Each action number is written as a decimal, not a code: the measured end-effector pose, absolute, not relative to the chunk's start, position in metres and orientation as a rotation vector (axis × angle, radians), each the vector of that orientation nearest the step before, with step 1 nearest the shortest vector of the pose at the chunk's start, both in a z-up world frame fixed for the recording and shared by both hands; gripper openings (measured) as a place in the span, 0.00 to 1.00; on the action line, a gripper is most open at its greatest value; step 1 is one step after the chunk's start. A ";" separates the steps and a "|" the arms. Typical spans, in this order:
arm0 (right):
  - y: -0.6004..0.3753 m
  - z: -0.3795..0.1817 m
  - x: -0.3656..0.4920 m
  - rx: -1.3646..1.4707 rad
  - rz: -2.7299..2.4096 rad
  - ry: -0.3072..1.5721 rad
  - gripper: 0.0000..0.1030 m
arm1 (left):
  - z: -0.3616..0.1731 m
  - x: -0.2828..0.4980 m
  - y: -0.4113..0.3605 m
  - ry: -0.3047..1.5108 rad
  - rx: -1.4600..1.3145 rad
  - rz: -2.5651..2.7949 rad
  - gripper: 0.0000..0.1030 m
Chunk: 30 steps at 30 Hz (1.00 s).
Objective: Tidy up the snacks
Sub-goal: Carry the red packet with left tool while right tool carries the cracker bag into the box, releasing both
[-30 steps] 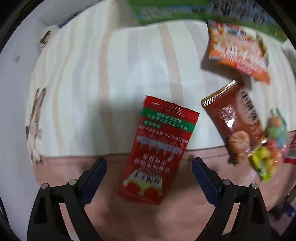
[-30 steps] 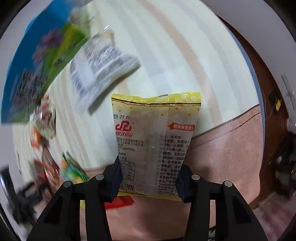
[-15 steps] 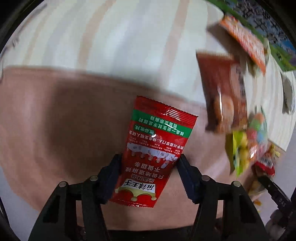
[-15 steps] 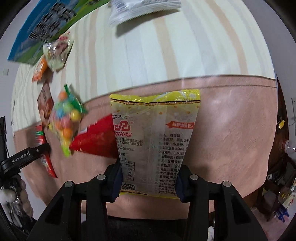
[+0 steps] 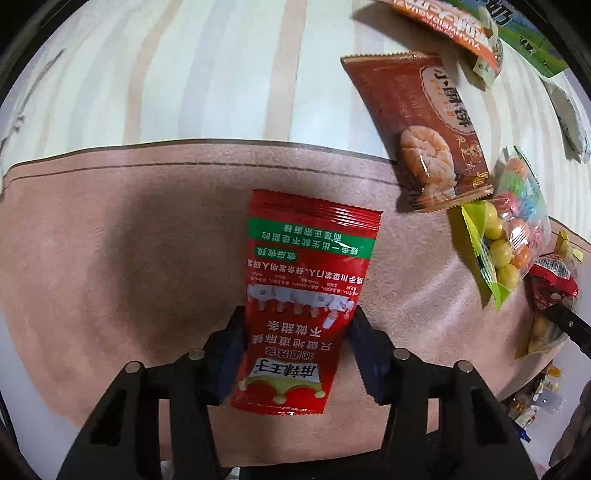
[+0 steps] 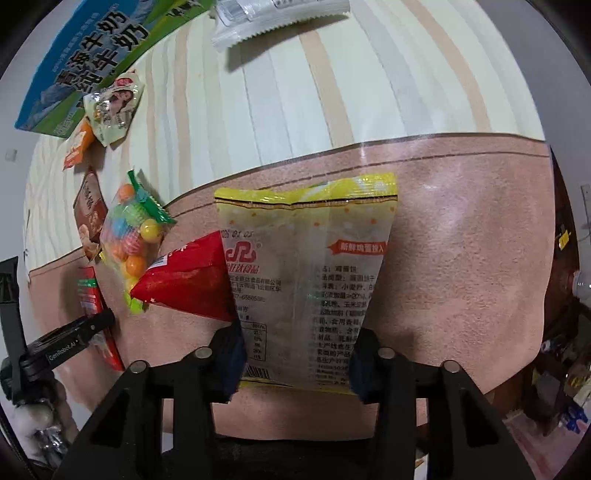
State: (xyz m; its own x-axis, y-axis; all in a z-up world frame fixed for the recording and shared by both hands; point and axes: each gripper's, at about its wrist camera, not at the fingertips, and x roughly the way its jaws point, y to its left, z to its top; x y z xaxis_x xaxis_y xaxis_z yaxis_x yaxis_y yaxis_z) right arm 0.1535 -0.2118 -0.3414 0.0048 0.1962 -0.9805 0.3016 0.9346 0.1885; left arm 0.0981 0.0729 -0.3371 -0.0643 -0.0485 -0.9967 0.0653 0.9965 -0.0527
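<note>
My left gripper (image 5: pixel 297 332) points down over the pink mat (image 5: pixel 110 240) and is shut on the lower half of a red snack packet (image 5: pixel 310 266) with a green band. In the right wrist view that packet (image 6: pixel 92 295) and the left gripper (image 6: pixel 74 332) show at the far left. My right gripper (image 6: pixel 299 343) holds a yellow and clear biscuit packet (image 6: pixel 306 251) above the mat (image 6: pixel 461 258). Its jaws are closing, with the pads pressed on the packet's sides.
A brown packet (image 5: pixel 424 122), a bag of coloured candy balls (image 5: pixel 506 236), an orange packet (image 5: pixel 443 22) and a small red packet (image 6: pixel 188 277) lie between the grippers. A blue-green milk box (image 6: pixel 85 55) and a white packet (image 6: pixel 273 14) lie on the striped cloth (image 6: pixel 295 92).
The left jaws went from wide open to shut on the red packet, now over the pink mat. The right gripper carried the yellow packet from the striped cloth to over the mat.
</note>
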 end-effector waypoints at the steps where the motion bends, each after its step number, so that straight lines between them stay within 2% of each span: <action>1: -0.212 -0.339 0.150 0.403 -0.088 1.569 0.44 | -0.334 0.096 0.073 1.625 0.011 -0.089 0.46; 7: -0.222 -0.312 0.136 0.444 -0.078 1.511 0.41 | -0.291 0.078 0.056 1.569 -0.037 -0.112 0.45; 16: -0.223 -0.211 0.186 0.478 0.053 1.322 0.41 | -0.161 0.107 0.027 1.368 -0.176 -0.261 0.45; 22: -0.213 -0.149 0.278 0.415 0.133 1.197 0.41 | -0.082 0.188 0.025 1.255 -0.176 -0.329 0.45; 26: -0.222 -0.130 0.356 0.337 0.109 1.156 0.41 | -0.066 0.264 0.022 1.222 -0.130 -0.291 0.45; 30: -0.230 -0.135 0.435 0.295 0.073 1.188 0.41 | -0.079 0.333 0.024 1.264 -0.071 -0.250 0.45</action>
